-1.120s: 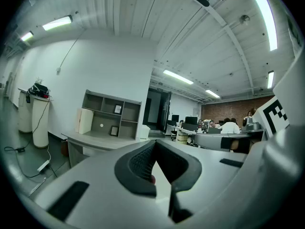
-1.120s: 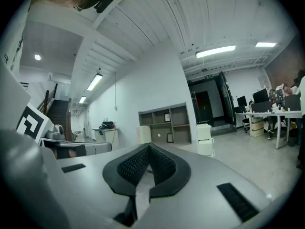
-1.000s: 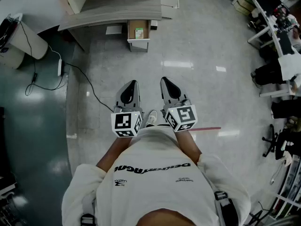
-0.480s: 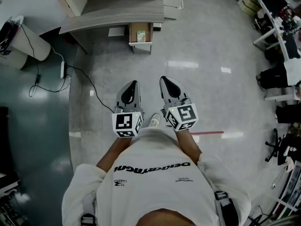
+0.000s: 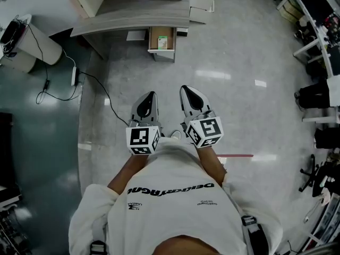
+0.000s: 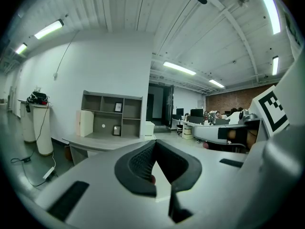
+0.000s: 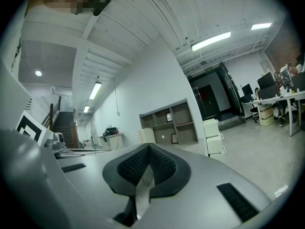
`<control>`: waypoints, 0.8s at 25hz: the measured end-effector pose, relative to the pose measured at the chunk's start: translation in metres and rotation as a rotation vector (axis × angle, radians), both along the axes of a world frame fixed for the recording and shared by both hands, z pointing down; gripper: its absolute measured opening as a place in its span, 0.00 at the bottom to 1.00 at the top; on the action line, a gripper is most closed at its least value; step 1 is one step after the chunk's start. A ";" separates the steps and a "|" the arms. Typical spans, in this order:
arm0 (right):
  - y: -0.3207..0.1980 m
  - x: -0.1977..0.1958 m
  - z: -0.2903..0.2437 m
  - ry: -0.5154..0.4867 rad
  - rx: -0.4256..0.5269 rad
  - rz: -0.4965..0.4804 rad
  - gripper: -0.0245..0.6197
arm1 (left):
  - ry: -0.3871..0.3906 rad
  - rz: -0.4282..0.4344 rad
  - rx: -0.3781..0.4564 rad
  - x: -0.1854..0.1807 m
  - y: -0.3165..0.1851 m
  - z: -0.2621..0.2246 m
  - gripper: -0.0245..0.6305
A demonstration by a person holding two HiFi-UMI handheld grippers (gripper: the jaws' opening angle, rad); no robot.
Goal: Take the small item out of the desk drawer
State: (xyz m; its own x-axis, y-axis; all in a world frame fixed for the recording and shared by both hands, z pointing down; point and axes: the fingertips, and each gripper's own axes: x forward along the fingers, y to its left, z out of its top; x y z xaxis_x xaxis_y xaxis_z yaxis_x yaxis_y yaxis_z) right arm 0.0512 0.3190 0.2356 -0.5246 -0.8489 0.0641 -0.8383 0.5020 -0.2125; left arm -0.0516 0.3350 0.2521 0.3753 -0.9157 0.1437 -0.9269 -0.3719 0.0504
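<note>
This is an open-plan office: a curved grey desk (image 5: pixel 133 19) with a cubby shelf unit (image 6: pixel 112 114) and white drawer pedestals (image 5: pixel 203 0) stands on a polished floor (image 5: pixel 239 110), beside rows of workstations (image 5: pixel 312 15) with office chairs (image 5: pixel 313 94), under ceiling strip lights (image 6: pixel 179 68).

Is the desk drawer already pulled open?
Yes, the head view shows the drawer sticking out from under the desk, with a small item lying inside.
</note>
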 end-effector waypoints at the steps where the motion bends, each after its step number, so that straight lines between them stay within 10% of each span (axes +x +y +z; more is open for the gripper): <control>1: 0.001 0.002 0.002 -0.004 -0.005 -0.002 0.09 | -0.010 -0.003 0.002 0.002 -0.001 0.000 0.06; 20: -0.069 0.032 0.023 0.005 -0.074 0.035 0.09 | 0.009 0.034 -0.066 0.031 -0.080 0.020 0.06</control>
State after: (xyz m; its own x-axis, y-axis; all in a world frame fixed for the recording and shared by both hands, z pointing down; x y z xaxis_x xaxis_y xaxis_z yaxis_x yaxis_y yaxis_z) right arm 0.0830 0.2504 0.2588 -0.4944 -0.8595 0.1296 -0.8562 0.4557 -0.2435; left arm -0.0202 0.2551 0.2719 0.4077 -0.8909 0.2003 -0.9131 -0.3990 0.0840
